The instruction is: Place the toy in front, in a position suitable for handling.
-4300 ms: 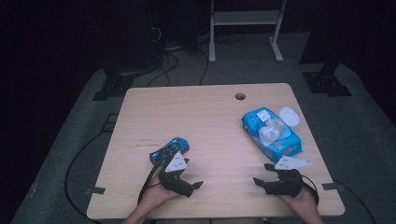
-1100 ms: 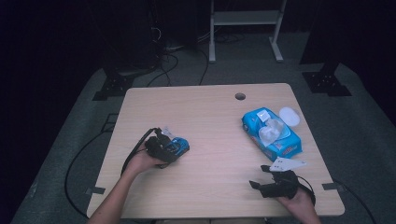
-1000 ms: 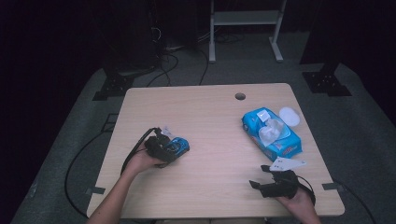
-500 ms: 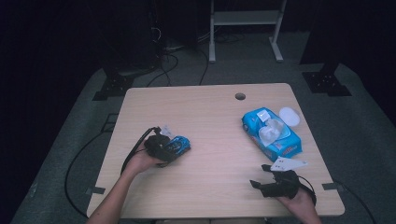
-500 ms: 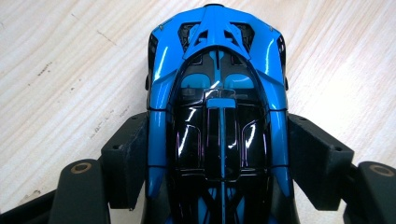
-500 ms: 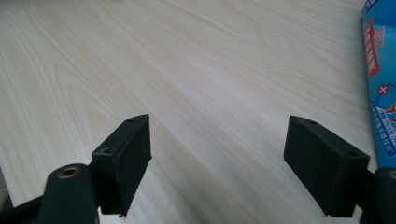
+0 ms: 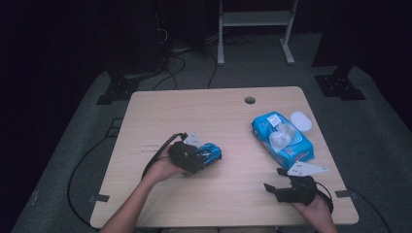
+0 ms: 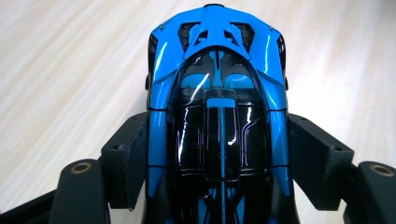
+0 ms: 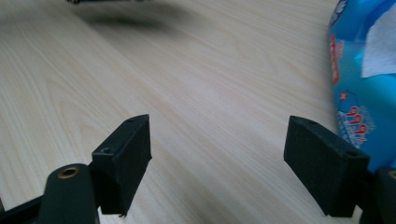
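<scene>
Blue toy car [image 8: 217,107] sits clamped in the left hand-held gripper [image 7: 194,158].

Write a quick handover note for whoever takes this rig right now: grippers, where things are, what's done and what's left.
Left gripper: shut on the blue toy car, held at the table's left-centre.
Right gripper: open, nothing between its jaws, resting near the front right edge, beside the wipes pack.
Wipes pack: lid open, a wipe sticking out.
Done: car gripped.
Left: probably wiping the car; wipe not yet pulled.
</scene>
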Available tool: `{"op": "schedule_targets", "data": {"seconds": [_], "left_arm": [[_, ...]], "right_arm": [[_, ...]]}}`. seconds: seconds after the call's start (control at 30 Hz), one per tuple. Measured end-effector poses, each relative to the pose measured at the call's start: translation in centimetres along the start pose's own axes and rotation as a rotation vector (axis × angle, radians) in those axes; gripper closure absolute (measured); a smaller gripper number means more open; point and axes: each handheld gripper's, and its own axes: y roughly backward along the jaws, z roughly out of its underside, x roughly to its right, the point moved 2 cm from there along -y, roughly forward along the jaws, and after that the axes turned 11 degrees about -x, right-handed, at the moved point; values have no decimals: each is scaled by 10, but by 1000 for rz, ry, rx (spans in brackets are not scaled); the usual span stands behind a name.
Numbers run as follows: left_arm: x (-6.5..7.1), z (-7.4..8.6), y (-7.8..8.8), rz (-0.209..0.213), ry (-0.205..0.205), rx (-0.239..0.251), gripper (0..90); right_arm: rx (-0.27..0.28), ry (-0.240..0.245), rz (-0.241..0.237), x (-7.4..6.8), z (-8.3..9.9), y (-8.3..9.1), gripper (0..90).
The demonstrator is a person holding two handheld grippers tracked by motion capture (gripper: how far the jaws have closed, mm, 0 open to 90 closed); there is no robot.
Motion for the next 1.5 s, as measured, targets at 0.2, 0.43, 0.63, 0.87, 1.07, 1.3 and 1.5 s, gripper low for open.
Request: {"op": "schedule_targets", "data": {"seconds": [0.2,0.43,0.63,0.87,1.07,1.3,1.5], "left_arm": [[23,-18,-23,64,-95,-18,282],[34,-21,-40,85,-159,-68,281],[37,-20,-45,87,-183,-84,281],[38,-18,-46,95,-161,-69,281],[38,-14,-45,96,-148,-54,280],[36,-11,-42,109,-151,-38,196],[35,-3,-21,71,-99,79,108]], "right_arm": [[94,-24,142,23,-17,30,224],[112,-49,290,71,-61,32,223],[17,-59,338,92,-83,1,236],[-71,-90,364,105,-82,-21,438],[-65,-123,337,109,-82,-25,679],[-37,-165,321,116,-80,-16,844],[47,-144,302,111,-82,17,851]]}}
